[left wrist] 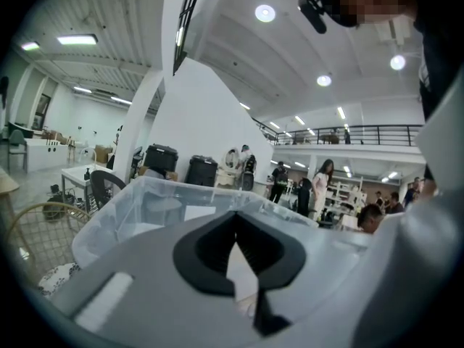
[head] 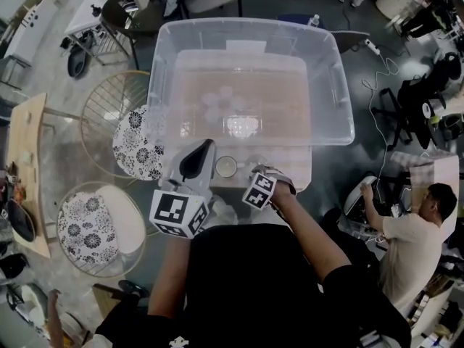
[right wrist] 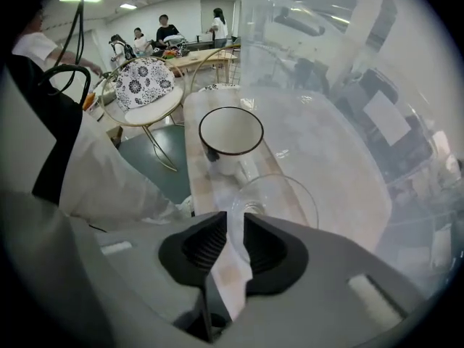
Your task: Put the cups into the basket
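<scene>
A white cup with a dark rim (right wrist: 230, 133) (head: 226, 167) stands on the table's front strip, outside the clear plastic basket (head: 250, 31) (right wrist: 326, 85) (left wrist: 145, 194). A clear glass cup (right wrist: 279, 201) stands just nearer than the white cup. My right gripper (right wrist: 233, 223) points steeply down, and its jaws stand on either side of the glass's near rim, shut on it. In the head view only that gripper's marker cube (head: 259, 191) shows plainly. My left gripper (head: 197, 162) (left wrist: 233, 220) hovers level in front of the basket, shut and empty. Faint clear shapes (head: 230, 111) lie inside the basket.
Two round wire chairs with patterned cushions (head: 138, 143) (head: 87, 227) stand left of the table. A wooden table (head: 29, 165) lies further left. A person (head: 417, 234) sits at the right, beside cables on the floor (head: 377, 100).
</scene>
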The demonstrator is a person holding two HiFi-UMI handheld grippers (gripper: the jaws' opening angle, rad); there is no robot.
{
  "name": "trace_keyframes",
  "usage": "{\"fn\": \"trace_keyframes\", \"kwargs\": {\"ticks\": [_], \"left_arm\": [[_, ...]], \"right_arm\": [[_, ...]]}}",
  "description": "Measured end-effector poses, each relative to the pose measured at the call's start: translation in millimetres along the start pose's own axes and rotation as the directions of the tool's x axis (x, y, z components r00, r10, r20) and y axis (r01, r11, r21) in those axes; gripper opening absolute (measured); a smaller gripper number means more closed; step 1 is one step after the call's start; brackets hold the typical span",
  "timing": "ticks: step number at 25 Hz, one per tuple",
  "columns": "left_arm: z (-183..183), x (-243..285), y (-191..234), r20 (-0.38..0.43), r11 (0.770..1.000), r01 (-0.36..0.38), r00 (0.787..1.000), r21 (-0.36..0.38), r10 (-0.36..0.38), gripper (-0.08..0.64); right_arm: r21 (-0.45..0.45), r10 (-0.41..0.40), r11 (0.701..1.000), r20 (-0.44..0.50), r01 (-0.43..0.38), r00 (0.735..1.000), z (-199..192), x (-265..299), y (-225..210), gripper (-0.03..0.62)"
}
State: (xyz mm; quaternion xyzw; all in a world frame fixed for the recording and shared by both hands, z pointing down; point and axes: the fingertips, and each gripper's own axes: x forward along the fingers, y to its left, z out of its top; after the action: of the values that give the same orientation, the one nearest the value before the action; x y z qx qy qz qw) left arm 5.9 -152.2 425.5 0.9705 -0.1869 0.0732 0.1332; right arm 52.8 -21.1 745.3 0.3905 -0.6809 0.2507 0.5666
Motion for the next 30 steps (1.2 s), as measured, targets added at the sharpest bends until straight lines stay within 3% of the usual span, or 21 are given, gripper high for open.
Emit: {"fn": "trace_keyframes", "kwargs": {"ticks": [9, 30], "left_arm": [[-3.0, 3.4, -1.6, -0.007, 1.000, 0.004, 1.000, -0.012, -0.004, 0.005], [-5.5, 11.8, -2.1, -0.006, 1.000, 0.003, 1.000, -0.028, -0.003, 0.005]], "right_arm": [[-0.097, 0.010, 0.995, -0.042, -0.014, 0.999, -1.4, 2.8, 3.2, 0.033], [0.071, 0.014, 0.997, 0.082, -0.020, 0.997, -7.0, -31.0, -10.5, 0.021]]}}
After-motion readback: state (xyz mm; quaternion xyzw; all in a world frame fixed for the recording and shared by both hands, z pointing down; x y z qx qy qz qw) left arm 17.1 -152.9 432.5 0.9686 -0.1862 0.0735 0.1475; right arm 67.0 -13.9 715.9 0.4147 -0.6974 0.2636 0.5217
